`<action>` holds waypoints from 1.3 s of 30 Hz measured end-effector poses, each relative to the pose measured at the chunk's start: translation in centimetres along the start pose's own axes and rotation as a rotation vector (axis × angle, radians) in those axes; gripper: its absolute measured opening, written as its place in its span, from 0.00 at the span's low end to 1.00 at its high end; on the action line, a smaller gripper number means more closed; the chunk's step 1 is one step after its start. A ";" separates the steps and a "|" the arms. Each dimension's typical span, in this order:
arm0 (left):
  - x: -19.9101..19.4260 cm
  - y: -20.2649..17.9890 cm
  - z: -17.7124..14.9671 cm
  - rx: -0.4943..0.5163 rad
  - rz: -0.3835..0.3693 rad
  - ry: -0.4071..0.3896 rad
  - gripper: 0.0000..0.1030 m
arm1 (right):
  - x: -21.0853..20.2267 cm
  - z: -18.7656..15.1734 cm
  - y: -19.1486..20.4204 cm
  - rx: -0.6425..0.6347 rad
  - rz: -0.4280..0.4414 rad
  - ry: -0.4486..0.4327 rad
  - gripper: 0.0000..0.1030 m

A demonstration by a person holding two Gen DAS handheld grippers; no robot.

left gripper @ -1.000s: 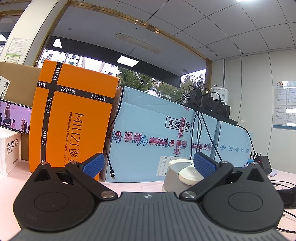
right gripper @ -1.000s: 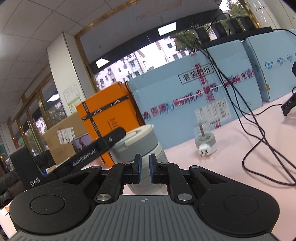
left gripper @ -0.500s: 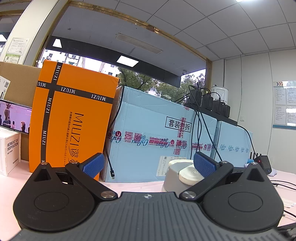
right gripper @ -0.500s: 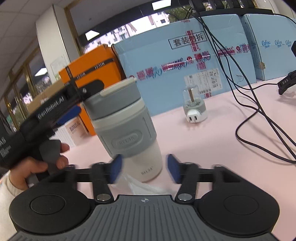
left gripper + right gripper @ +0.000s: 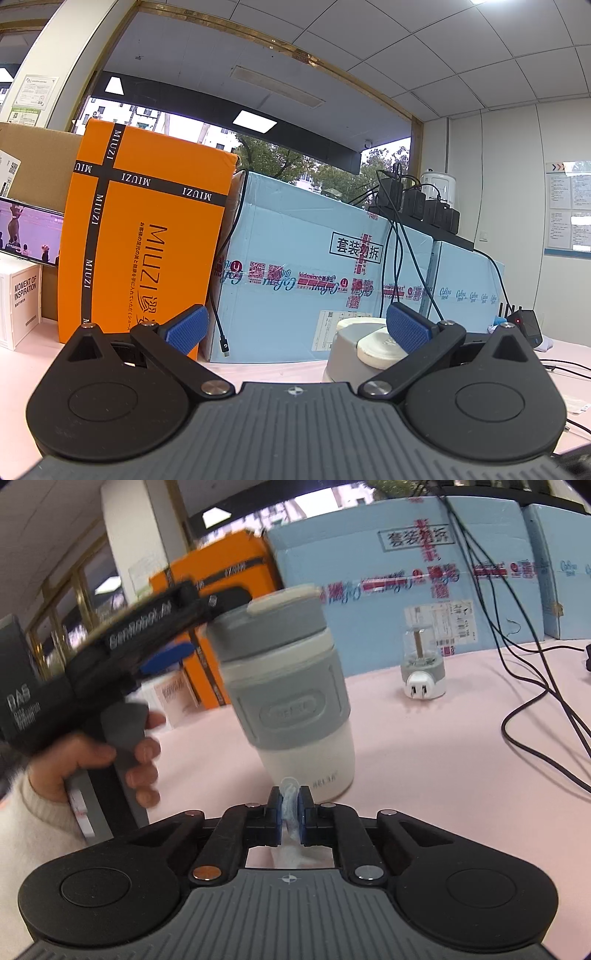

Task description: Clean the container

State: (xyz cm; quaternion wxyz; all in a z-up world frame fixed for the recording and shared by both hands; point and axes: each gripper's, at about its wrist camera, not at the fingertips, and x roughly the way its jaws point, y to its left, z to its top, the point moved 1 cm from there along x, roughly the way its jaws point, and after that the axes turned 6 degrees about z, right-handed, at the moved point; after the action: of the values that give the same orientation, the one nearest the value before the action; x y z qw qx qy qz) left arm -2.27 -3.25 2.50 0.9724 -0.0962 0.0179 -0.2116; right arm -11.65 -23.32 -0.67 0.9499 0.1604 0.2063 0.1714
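A white cup with a grey sleeve and grey lid stands upright on the pink table. My right gripper sits just in front of the cup's base, shut on a crumpled white wipe that sticks up between the pads. In the left wrist view only the cup's lid shows, just inside the right finger. My left gripper is open wide and level at lid height; the left pad stands far from the cup. A hand holds that gripper.
An orange box and blue cartons wall off the back of the table. A small plug-in device stands right of the cup. Black cables trail over the table's right side. A phone and white box sit far left.
My right gripper opened, then closed on the wipe, while tilting downward and sinking toward the cup's base. The left gripper and the cup have stayed in place.
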 end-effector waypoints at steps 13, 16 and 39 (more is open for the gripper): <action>0.2 0.1 -0.1 -0.006 -0.003 0.002 1.00 | -0.9 0.8 0.8 -0.115 -0.064 0.063 0.54; 0.2 0.1 -0.1 -0.009 -0.004 0.004 1.00 | 0.4 0.0 0.6 -0.126 -0.083 0.117 0.64; 0.3 0.2 0.1 -0.016 -0.009 0.009 1.00 | -3.0 3.2 0.6 0.006 0.102 -0.272 0.11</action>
State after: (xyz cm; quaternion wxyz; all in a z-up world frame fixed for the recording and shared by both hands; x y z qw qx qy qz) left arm -1.90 -3.20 2.53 0.9706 -0.1032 0.0236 -0.2162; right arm -12.97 -24.75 3.29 0.9587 0.1951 0.0679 0.1955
